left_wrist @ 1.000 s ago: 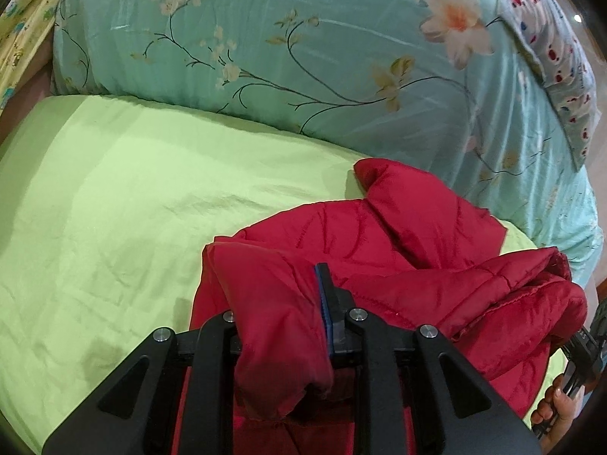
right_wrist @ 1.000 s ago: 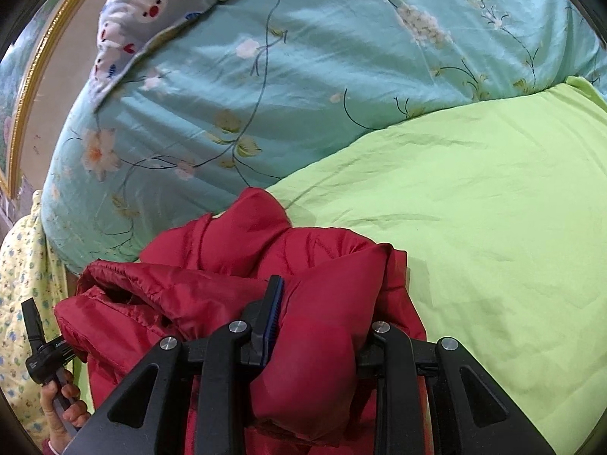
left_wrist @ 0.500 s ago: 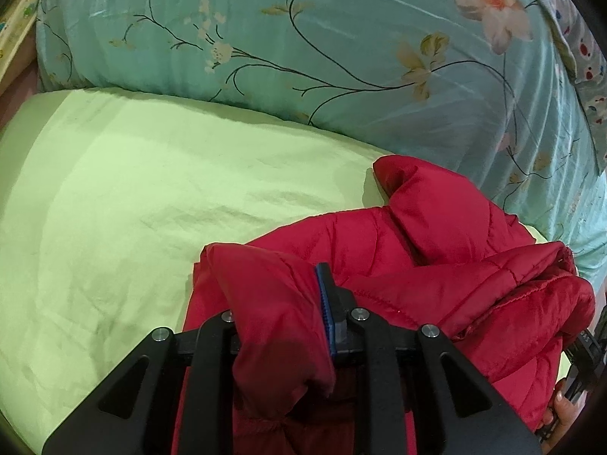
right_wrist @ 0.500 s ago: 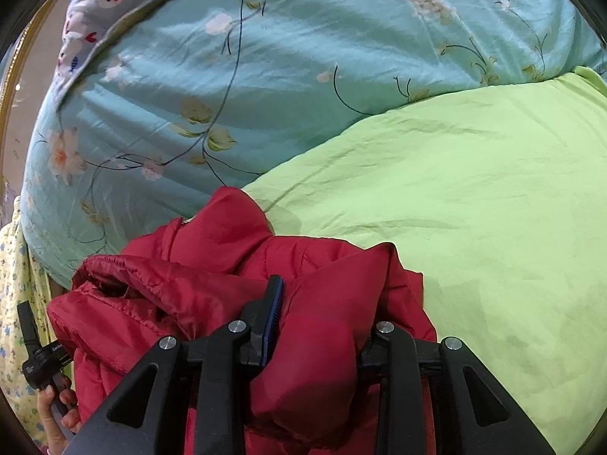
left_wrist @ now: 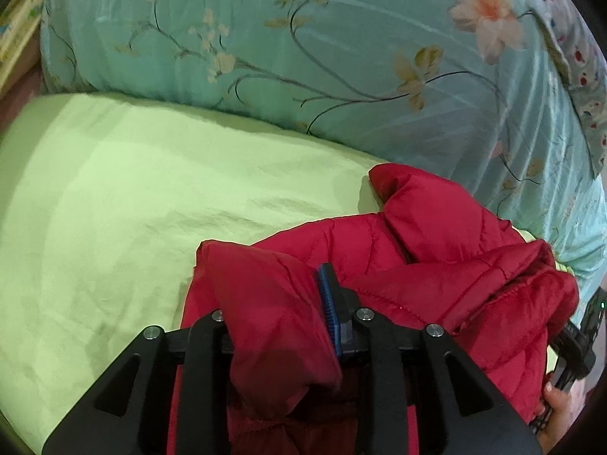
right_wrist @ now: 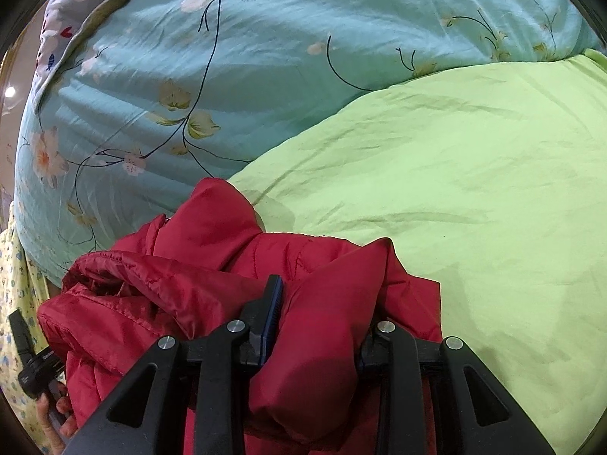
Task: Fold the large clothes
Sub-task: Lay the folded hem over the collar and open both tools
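both grippers, left point(left_wrist: 282, 314) and right point(right_wrist: 322, 326), fingers clamping red jacket point(left_wrist: 436, 250) folds (left just easing wider) over green sheet point(left_wrist: 132, 208).

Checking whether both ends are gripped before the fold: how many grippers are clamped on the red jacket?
2. The left gripper pinches one bunched fold of the red quilted puffer jacket; the right gripper pinches another.

Green bedsheet point(left_wrist: 114, 197), floral teal duvet point(left_wrist: 303, 57)

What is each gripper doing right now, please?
Left gripper: closed on the red jacket, jaws just easing.
Right gripper: closed on the red jacket.
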Available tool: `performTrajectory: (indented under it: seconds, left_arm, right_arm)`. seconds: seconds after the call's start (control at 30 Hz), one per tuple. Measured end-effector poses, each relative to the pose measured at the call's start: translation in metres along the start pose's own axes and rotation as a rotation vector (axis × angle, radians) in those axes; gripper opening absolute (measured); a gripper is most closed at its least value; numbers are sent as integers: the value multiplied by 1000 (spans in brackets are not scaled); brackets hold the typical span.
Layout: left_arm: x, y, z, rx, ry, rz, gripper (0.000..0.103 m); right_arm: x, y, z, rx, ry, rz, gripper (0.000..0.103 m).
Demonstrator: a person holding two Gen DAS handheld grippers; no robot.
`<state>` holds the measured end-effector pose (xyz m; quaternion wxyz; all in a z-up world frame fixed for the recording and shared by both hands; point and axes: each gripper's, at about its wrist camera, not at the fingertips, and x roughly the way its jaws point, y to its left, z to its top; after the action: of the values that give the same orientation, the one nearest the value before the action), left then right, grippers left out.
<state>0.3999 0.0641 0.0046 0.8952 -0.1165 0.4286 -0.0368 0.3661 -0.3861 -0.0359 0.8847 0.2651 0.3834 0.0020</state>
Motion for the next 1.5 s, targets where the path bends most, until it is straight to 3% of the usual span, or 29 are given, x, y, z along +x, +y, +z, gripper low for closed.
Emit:
performTrajectory:
  seconds: [0.2, 0.4, 0.47, 0.53, 0.6, 0.7, 0.87, 0.93, 1.1, 1.17, 1.23, 1.4, 1.5]
  left_arm:
    - [-51, 1, -7, 34, -76, -20, 38]
    - [-110, -13, -26, 122, -201, -9, 38]
    - [-126, -17, -31, 144, -238, -39, 38]
    - [-129, -26, -38, 188, -226, -94, 38]
    - [-118, -36, -44, 226, -193, -103, 38]
    - [-91, -48, -53, 281, -143, -47, 38]
    - [-35, -44, -57, 263, -43, 45, 38]
    - [-24, -42, -55, 264, -37, 66, 38]
    - [-10, -46, -45, 267, -29, 118, 39]
    - [-6, -45, -43, 262, -29, 129, 39]
    - [-3, -45, -42, 257, -31, 135, 39]
    - [-4, -44, -45, 254, -36, 149, 39]
    - [-4, -46, -47, 258, -33, 154, 39]
  right_arm:
    - [6, 0, 0, 0, -3, 13, 30]
    - [7, 0, -1, 0, -8, 12, 30]
    - [6, 0, -2, 0, -9, 12, 30]
    - [6, 1, -2, -3, -11, 6, 30]
    - [6, 2, -2, -6, -12, 0, 30]
    - [5, 3, -2, -2, -17, 1, 31]
    - [-4, 2, -3, 25, -22, 17, 35]
    - [-16, 4, -2, 37, -21, 27, 40]
    - [-71, 13, -5, -5, -117, 49, 71]
    - [-93, 19, -10, -41, -162, 51, 78]
    - [-108, 30, -19, -127, -185, 29, 79]
    - [-83, 64, -43, -341, -79, -13, 79]
    - [-54, 73, -51, -393, -8, -53, 77]
